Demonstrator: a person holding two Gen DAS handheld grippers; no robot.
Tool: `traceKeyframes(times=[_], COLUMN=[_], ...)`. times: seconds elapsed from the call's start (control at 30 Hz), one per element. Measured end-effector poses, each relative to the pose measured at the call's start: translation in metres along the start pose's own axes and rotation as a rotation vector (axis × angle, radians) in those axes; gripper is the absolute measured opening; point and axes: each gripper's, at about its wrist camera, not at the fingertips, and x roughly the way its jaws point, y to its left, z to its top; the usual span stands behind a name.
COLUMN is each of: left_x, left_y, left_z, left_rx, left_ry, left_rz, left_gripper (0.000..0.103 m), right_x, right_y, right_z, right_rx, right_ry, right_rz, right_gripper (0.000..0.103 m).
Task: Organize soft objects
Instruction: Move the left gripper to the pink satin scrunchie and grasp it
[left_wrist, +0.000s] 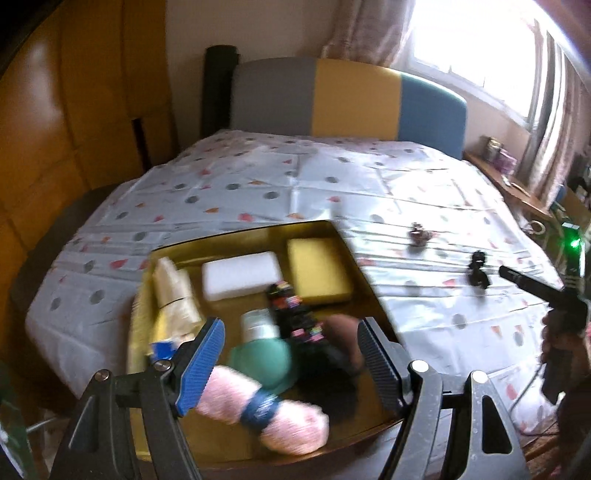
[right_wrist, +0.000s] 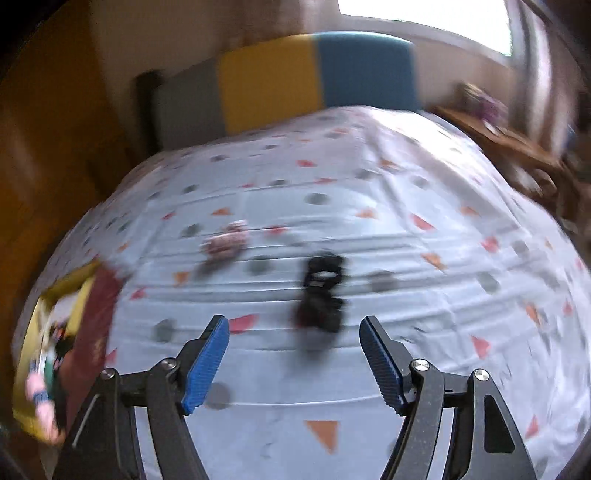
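In the left wrist view our left gripper (left_wrist: 291, 354) gapes wide, holding nothing, above the tray (left_wrist: 236, 236); pink yarn (left_wrist: 258, 410) lies at 6 o'clock, sponges (left_wrist: 242, 275) at 12. In the right wrist view our right gripper (right_wrist: 294, 354) is wide open, empty, black toy (right_wrist: 321, 295) at 12 on the bed (right_wrist: 424, 295).

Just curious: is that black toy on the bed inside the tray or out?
Out. The black toy lies on the bedsheet, apart from the tray.
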Motion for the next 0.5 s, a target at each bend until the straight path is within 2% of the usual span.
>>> traceKeyframes(times=[0.1, 0.2, 0.4, 0.5], left_x=[0.014, 0.027, 0.064, 0.086], left_y=[-0.020, -0.041, -0.087, -0.118], left_z=[0.013, 0.026, 0.053, 0.065], left_rx=[-0.003, 0.003, 0.015, 0.079], left_ry=[0.033, 0.060, 0.152, 0.158], left_rz=[-0.056, -0.108, -0.239, -0.215], left_gripper=[0.076, 0.074, 0.073, 0.073], right_x=[0.000, -0.001, -0.003, -0.004], right_y=[-0.022, -0.036, -0.038, -0.039], right_z=[0.004, 0.005, 0.006, 0.006], right_rx=[0.095, 0.174, 0.182, 0.200], right_ry=[-0.005, 0.001, -0.003, -0.004], right_rz=[-0.057, -0.037, -0.052, -0.049], right_gripper=[0.074, 0.075, 0.076, 0.077])
